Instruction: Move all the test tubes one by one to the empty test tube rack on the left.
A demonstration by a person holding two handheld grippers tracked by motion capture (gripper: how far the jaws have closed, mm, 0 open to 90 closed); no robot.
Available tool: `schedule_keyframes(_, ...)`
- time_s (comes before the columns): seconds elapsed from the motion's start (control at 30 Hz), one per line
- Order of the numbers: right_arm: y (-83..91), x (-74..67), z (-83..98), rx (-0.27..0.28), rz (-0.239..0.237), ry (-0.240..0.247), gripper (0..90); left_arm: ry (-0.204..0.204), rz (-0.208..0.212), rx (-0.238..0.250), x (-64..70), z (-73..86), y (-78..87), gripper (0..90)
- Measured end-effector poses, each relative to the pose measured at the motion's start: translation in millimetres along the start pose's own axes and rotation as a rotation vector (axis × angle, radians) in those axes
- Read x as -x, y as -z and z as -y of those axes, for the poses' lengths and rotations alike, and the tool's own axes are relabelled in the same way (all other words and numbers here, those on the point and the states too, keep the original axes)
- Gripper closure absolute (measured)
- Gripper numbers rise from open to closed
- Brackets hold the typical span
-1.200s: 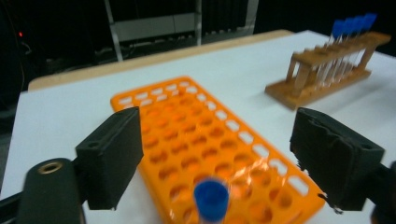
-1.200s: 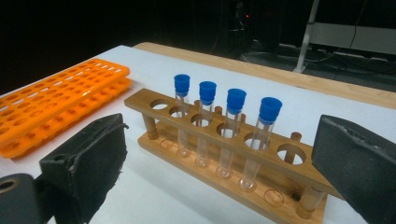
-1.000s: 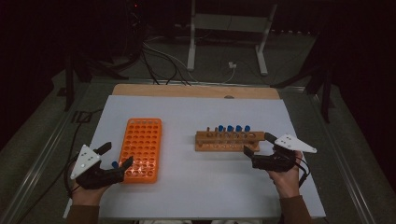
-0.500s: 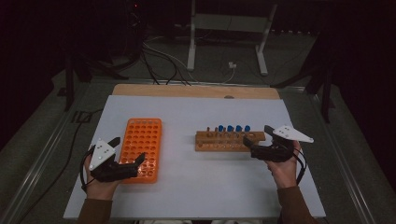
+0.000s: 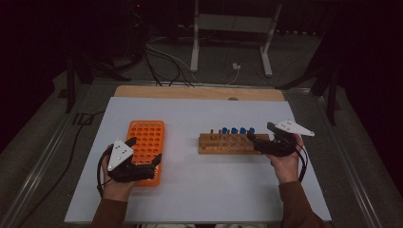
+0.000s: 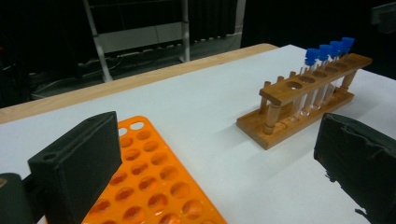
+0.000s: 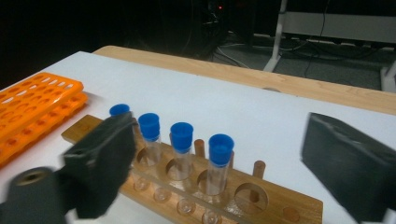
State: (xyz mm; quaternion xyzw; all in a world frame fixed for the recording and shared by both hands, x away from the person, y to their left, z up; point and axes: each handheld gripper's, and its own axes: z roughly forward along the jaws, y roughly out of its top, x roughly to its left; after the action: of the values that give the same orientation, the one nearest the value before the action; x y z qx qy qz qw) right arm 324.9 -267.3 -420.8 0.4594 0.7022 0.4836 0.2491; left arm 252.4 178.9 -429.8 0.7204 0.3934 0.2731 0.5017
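An orange tube rack with empty holes lies left of centre on the white mat. A wooden rack right of centre holds several clear tubes with blue caps. My left gripper hovers open over the orange rack's near end, nothing between its jaws; the wooden rack stands farther off in the left gripper view. My right gripper is open at the wooden rack's right end. In the right gripper view its jaws straddle the capped tubes without touching them, and one large hole is empty.
The white mat covers a wooden table whose bare far edge shows behind it. Cables and a metal stand lie on the dark floor beyond. Open mat lies between the two racks and in front of them.
My left gripper has moved right and forward, over the orange rack's near end. My right gripper has shifted up and left, closer to the wooden rack's right end.
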Motion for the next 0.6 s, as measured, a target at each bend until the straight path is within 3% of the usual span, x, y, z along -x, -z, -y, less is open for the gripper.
schedule_keyframes(0.13,-4.2,2.9,1.0,-0.01,0.013,-0.006,22.1,-0.005,0.01,-0.004,4.1,0.9,-3.5,1.4)
schedule_keyframes(0.4,-13.1,2.4,6.7,-0.033,-0.017,0.006,52.8,-0.018,0.026,-0.008,10.4,1.3,-7.8,1.4)
schedule_keyframes(0.6,-19.7,4.2,11.2,-0.06,-0.028,0.002,60.4,-0.019,0.03,-0.007,11.9,1.2,-8.7,1.4)
